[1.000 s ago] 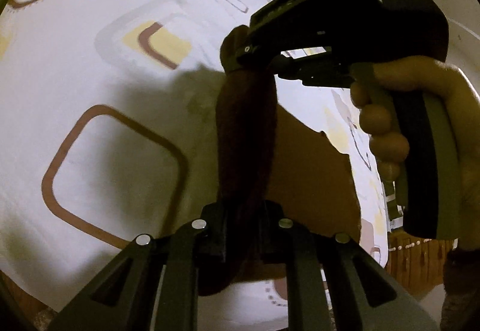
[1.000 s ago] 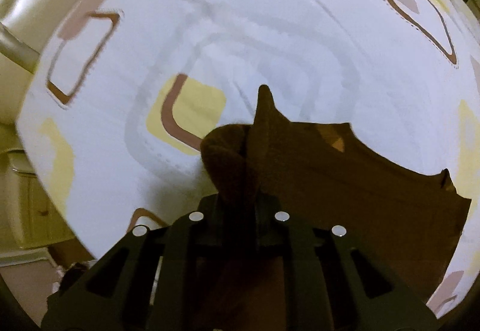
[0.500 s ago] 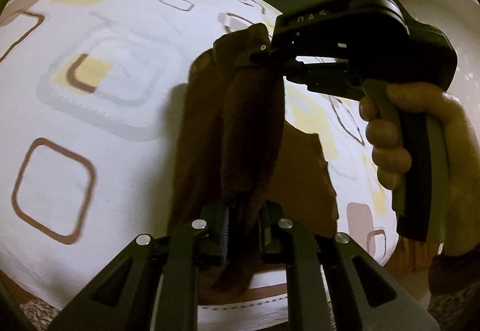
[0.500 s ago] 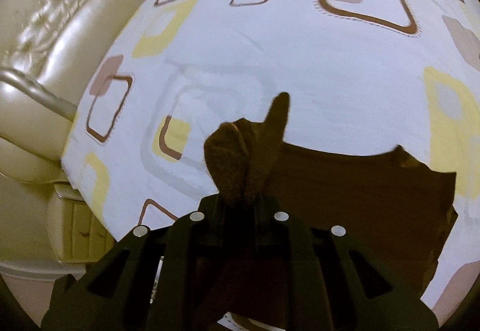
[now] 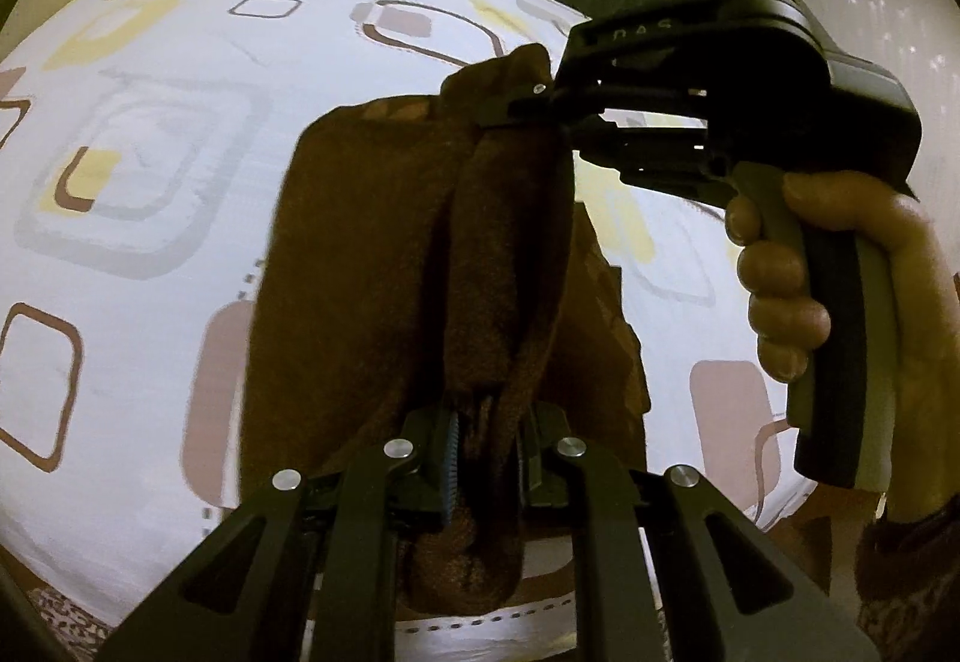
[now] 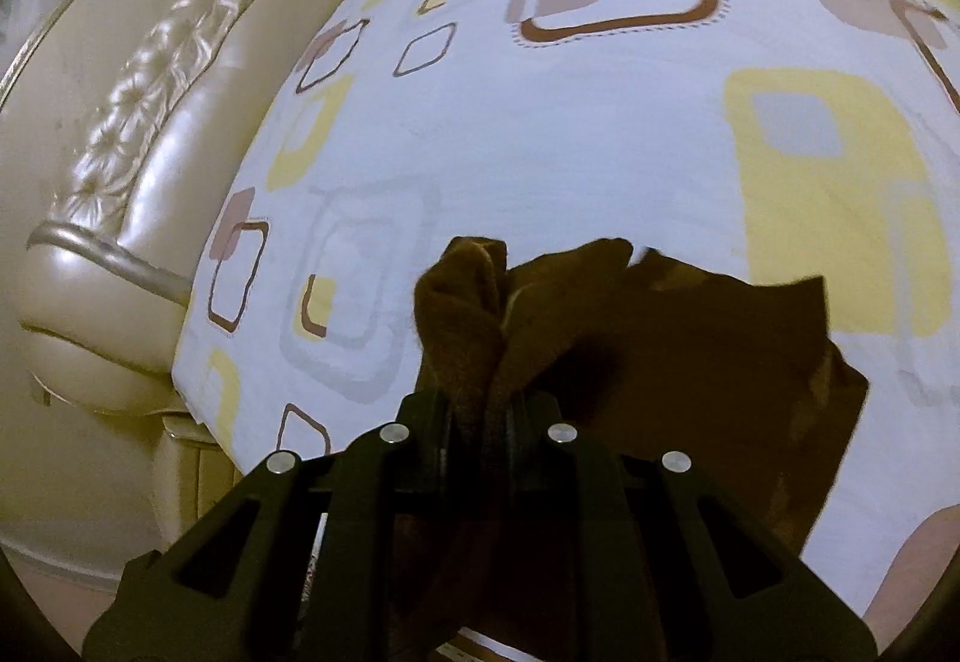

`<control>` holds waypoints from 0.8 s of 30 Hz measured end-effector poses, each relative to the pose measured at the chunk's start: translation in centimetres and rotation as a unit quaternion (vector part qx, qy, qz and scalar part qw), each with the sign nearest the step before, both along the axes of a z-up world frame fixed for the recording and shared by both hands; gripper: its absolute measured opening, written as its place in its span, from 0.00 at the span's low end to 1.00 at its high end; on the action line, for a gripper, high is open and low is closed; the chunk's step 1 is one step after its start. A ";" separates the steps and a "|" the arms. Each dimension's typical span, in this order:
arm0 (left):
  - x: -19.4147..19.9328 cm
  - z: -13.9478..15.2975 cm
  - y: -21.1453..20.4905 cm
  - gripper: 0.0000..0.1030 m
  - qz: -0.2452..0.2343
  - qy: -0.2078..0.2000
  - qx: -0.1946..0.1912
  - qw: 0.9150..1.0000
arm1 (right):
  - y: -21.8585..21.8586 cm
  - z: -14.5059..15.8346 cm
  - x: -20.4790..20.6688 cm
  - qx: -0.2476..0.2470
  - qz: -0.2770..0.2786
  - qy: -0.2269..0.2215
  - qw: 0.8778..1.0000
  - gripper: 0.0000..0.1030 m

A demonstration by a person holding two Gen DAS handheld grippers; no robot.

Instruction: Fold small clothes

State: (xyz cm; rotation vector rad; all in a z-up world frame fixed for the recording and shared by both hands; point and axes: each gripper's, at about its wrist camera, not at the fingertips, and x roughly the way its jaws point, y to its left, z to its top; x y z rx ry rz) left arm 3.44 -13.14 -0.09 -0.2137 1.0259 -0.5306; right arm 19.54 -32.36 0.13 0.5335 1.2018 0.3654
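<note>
Both grippers have carried the brown garment (image 5: 372, 266) higher above the patterned bedsheet (image 5: 150, 170), exposing more sheet. Left gripper (image 5: 483, 458) is clenched on one bunched edge; right gripper (image 6: 480, 410) is clenched on the opposite edge, gripped by the right hand (image 5: 840, 278).

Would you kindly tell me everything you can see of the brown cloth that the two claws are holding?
The brown cloth is a dark, fuzzy, soft-looking fabric, plain in colour. Both claws are shut on it: the left claw pinches a bunched edge, and the right claw grips another bunched part farther along, so a thick fold runs between them. The rest hangs and drapes in loose folds down toward the patterned bedsheet. In the right wrist view the cloth spreads out to the right over the sheet.
</note>
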 end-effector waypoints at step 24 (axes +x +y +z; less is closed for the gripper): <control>0.2 -3.1 -7.0 0.14 -0.033 0.012 0.058 0.998 | -8.9 -6.2 -2.3 0.070 -0.064 0.013 0.995 0.12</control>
